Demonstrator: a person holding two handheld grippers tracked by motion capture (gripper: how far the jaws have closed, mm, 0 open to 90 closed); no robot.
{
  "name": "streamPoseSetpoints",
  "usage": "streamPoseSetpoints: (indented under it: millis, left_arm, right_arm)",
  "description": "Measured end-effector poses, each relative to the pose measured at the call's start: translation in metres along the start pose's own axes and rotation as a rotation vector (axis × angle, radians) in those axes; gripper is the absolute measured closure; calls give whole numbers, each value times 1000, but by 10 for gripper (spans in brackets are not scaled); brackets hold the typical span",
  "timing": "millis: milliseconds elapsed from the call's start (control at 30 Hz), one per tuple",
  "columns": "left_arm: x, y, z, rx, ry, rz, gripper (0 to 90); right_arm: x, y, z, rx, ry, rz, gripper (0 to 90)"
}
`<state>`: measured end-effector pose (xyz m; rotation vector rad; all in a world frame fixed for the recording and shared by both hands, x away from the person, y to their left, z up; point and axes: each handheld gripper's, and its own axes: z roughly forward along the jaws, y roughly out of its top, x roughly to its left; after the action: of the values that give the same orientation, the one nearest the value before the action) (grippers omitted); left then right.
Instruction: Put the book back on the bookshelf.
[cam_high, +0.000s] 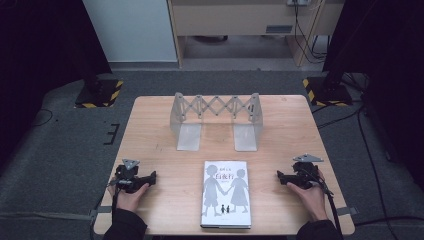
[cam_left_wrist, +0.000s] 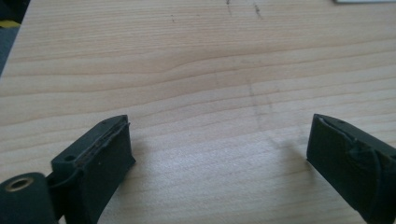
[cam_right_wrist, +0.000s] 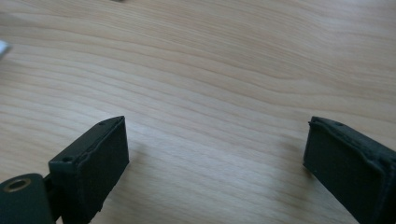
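While both grippers rest on the wooden table (cam_high: 150, 120) with nothing between their jaws, no work on the book (cam_high: 226, 194) looks begun yet: it lies flat, cover up, at the near edge of the table, between the two hands and well apart from each. Left gripper (cam_high: 150, 178) sits to its left, jaws spread wide and pointing toward it; right gripper (cam_high: 281, 177) mirrors that from the right, jaws likewise wide apart and empty. Behind the book, toward the far side, stands the bookend rack (cam_high: 216, 116), untouched, nothing in it. My guess is the book goes upright into that rack, so picking up, standing and placing all remain. Book is a hardcover, pale grey-white jacket, smooth, with grey silhouette figures and red lettering, rectangular, fairly thick. Rack is thin grey sheet metal: two upright end plates with flat feet on the table, joined by a scissor lattice. Tabletop is light wood grain, matte, faint scuffs. Gripper pads are black, blocky, rubbery-looking.
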<state>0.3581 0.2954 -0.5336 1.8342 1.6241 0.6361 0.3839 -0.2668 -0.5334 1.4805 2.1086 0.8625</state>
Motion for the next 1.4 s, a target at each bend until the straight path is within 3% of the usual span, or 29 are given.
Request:
streamPoseSetpoints:
  millis: [167, 467, 867, 1000, 1167, 1400]
  left_arm:
    - [-2, 2, -7, -32, -11, -6, 77]
    - [-26, 3, -22, -90, -100, 46, 93]
    - [-48, 3, -30, -117, -164, 110, 140]
    - [-58, 1, -34, -127, -213, 136, 169]
    - [-66, 0, -32, -121, -244, 166, 187]
    - [-73, -1, -33, -142, -306, 190, 216]
  right_arm:
    - [7, 4, -7, -41, 43, -5, 82]
    - [16, 5, -21, -99, 95, 8, 96]
    - [26, 5, -27, -119, 69, -30, 133]
    - [33, 5, -31, -142, 92, -52, 180]
    - [42, 8, -33, -131, 105, -68, 209]
    - [55, 10, -35, -142, 173, -80, 265]
